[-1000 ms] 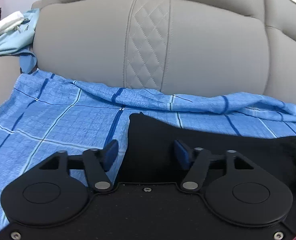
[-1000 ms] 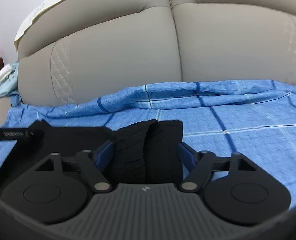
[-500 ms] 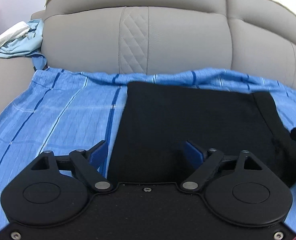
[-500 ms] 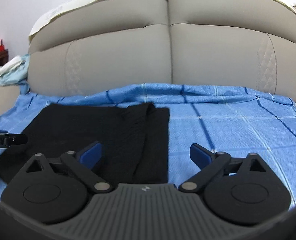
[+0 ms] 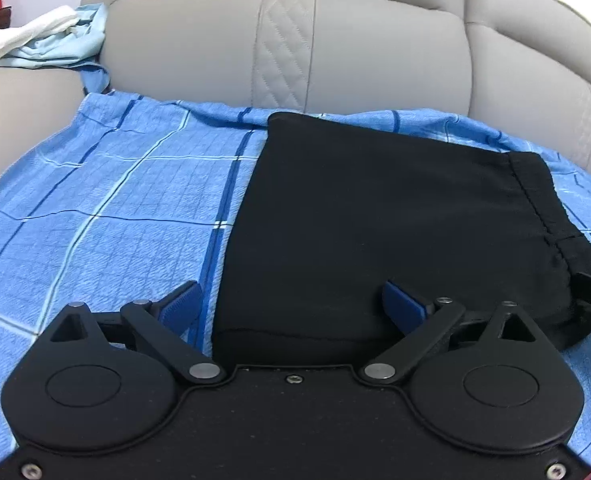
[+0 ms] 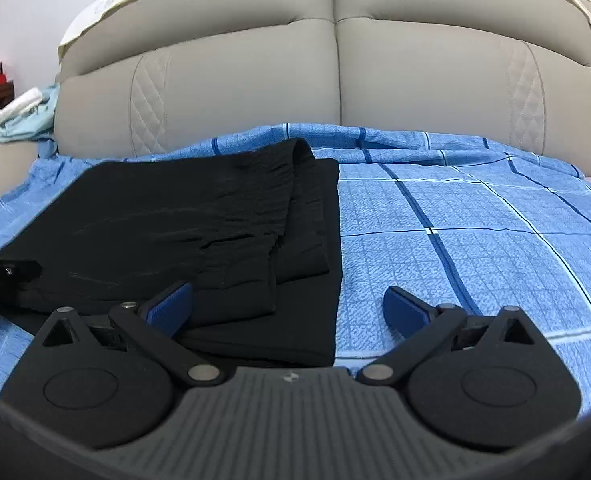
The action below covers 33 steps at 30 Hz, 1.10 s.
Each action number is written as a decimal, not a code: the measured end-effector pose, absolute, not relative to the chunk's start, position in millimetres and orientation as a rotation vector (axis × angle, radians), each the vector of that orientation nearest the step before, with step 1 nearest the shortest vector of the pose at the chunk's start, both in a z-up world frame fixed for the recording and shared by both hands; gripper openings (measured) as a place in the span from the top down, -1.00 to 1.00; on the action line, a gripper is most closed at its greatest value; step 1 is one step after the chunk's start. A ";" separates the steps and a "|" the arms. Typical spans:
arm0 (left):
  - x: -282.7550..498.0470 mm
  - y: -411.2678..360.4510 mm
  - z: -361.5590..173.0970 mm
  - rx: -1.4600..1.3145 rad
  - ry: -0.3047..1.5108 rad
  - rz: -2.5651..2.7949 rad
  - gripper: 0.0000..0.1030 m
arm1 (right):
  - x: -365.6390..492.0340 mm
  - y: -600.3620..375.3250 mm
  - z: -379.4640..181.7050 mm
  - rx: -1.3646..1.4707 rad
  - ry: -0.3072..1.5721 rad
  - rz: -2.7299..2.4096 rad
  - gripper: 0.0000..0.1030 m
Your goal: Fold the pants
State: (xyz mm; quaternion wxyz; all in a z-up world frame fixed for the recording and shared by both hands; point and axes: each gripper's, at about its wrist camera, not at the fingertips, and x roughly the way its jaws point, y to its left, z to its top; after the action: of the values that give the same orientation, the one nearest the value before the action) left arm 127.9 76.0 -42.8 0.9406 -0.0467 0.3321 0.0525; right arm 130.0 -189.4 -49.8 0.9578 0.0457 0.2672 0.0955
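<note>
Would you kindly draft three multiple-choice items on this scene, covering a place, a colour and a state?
1. Where do the folded black fabric pants lie?
A. on the blue checked bedsheet
B. on the headboard
C. on the floor

2. What colour are the pads of the left claw?
A. red
B. blue
C. white

3. How is the right claw?
A. shut on the pants
B. shut on nothing
C. open

Answers: 1 A, sheet shows on both sides of the pants; 2 B, both pads are blue; 3 C, its fingers stand wide apart, holding nothing.
</note>
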 end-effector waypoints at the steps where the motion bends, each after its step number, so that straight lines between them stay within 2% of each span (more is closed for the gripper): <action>1: 125.0 74.3 -40.5 -0.084 0.676 0.108 -0.88 | 123.9 -189.1 -48.7 0.099 0.532 0.195 -1.00; 7: 97.9 56.0 -29.5 -0.031 0.649 0.057 -0.97 | 88.5 -183.0 -43.0 0.102 0.498 0.187 -1.00; 15: 68.5 31.8 -43.1 -0.030 0.690 0.043 -0.99 | 65.5 -164.7 -50.2 0.054 0.502 0.192 -1.00; 33: 76.1 16.7 -59.8 -0.016 0.692 0.058 -1.00 | 67.7 -142.8 -63.5 -0.053 0.475 0.166 -1.00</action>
State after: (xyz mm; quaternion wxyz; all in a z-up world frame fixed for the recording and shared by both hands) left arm 76.1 16.7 -59.8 0.9403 -0.0077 0.3392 0.0286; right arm 67.7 -142.8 -63.5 0.9682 -0.0263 0.2350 0.0821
